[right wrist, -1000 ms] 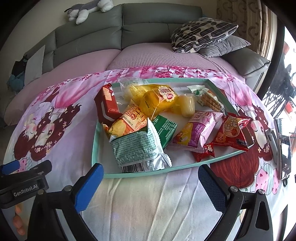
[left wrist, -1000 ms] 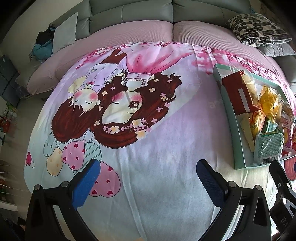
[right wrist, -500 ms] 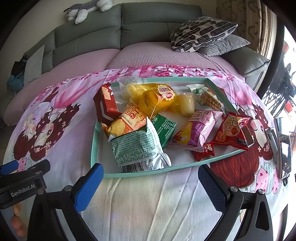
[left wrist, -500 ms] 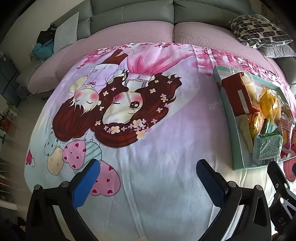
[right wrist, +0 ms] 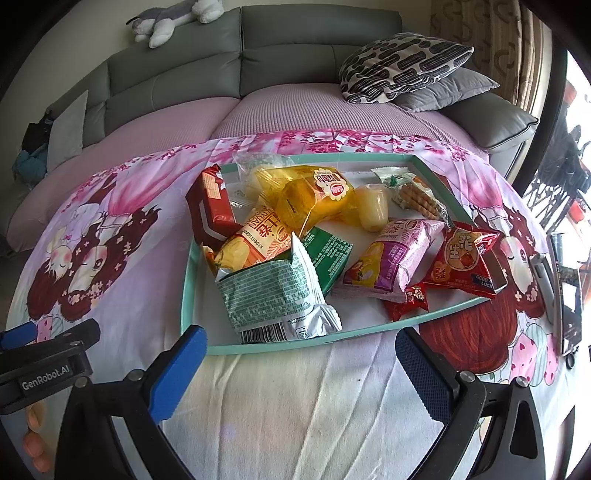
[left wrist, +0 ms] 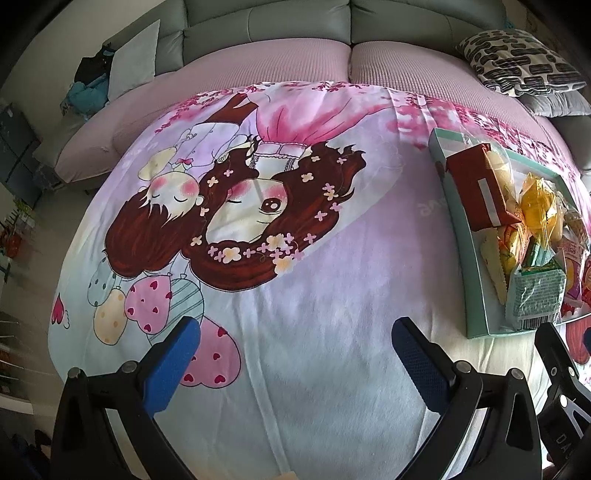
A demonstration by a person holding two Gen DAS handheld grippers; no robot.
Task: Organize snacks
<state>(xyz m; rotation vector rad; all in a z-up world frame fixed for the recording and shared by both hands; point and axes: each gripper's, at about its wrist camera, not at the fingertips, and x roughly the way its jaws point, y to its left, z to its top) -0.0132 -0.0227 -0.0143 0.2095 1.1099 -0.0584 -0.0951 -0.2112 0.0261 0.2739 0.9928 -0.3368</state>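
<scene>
A teal-rimmed tray (right wrist: 187, 280) lies on the cartoon-print cloth, piled with snack packs. Among them are a green-and-silver pack (right wrist: 273, 299) at the front, a red box (right wrist: 210, 206) on the left, a yellow bag (right wrist: 314, 195), a purple pack (right wrist: 391, 258) and a red peanut bag (right wrist: 465, 258). My right gripper (right wrist: 299, 365) stands open just in front of the tray's near rim, holding nothing. My left gripper (left wrist: 295, 354) is open over bare cloth, with the tray (left wrist: 461, 229) off to its right.
The cloth (left wrist: 280, 295) covers a pink-covered grey sofa (right wrist: 295, 48). A patterned cushion (right wrist: 399, 62) and grey pillow lie at the back right, a plush toy (right wrist: 173, 18) on the sofa back. The left gripper's body (right wrist: 44, 362) shows at lower left; a dark device (right wrist: 561, 295) lies at the right.
Both views have shifted only slightly; the tray sits a touch further right in the left wrist view. Both grippers stay open and empty.
</scene>
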